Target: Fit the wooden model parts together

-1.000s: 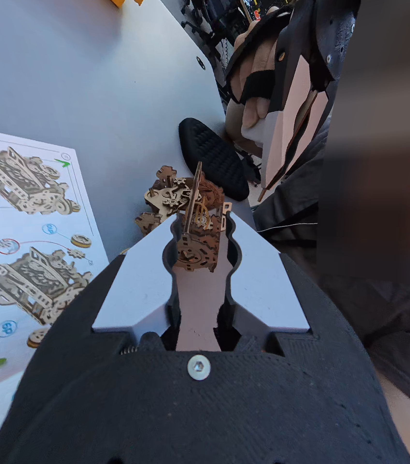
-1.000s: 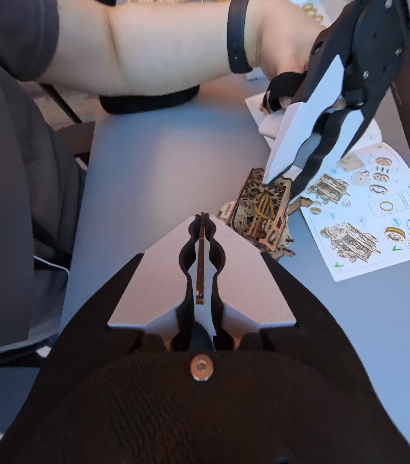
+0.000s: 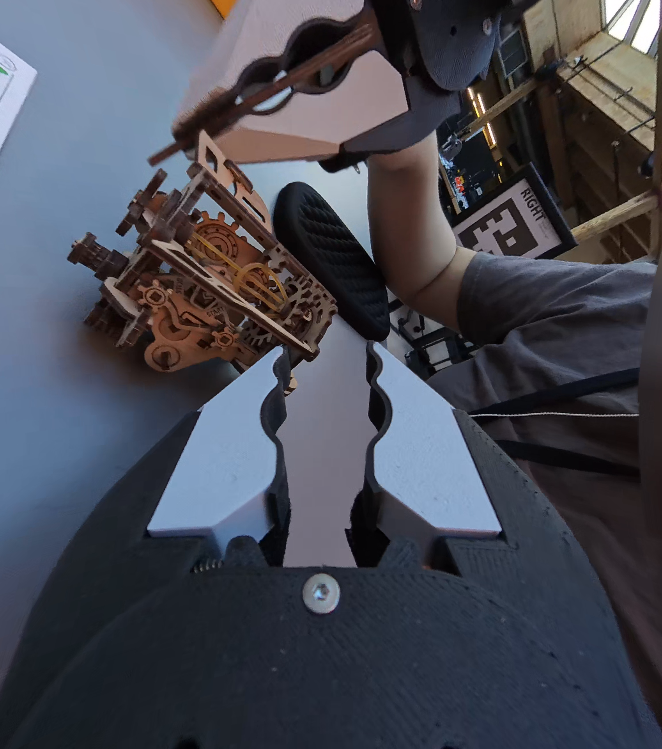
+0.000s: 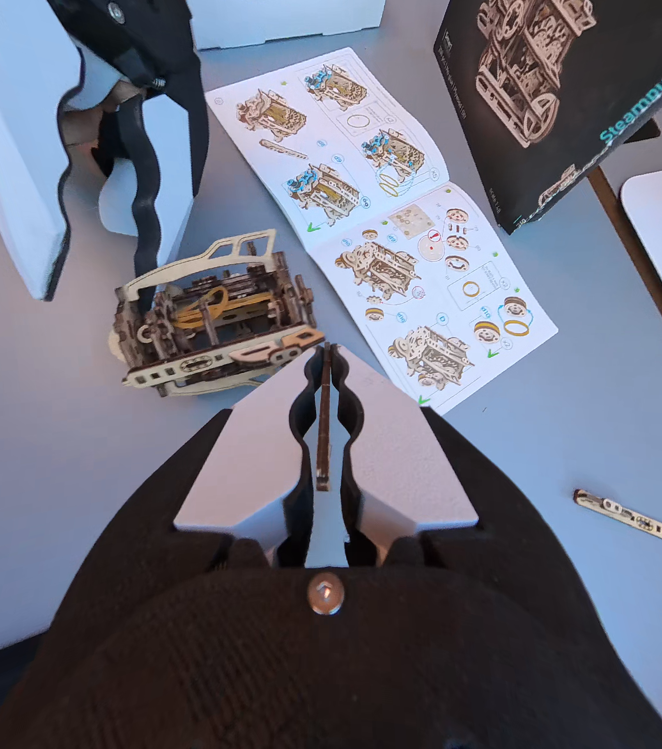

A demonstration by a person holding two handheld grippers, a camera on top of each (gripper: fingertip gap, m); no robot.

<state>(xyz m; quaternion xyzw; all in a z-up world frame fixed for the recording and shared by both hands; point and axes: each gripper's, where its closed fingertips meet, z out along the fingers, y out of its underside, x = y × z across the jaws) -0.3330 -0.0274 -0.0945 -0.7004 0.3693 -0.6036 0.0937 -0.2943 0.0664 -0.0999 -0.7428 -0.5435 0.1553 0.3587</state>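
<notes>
Right gripper (image 4: pixel 324 352): fingers clamped on thin dark wooden strip (image 4: pixel 323 425), tip just beside wooden model (image 4: pixel 216 316) on grey table (image 4: pixel 78 446). Left gripper (image 3: pixel 327 352): fingers apart, gripping nothing, at model's corner

Bare grey tabletop (image 4: pixel 483 466) lies open to the right of the brown wooden gear model (image 4: pixel 216 320), broken only by a thin pale wooden strip (image 4: pixel 627 515). Behind, the white instruction booklet (image 4: pixel 382 227) and black cardboard box (image 4: pixel 564 105) crowd the way; a black ribbed oval pad (image 3: pixel 331 259) lies close beside the model
</notes>
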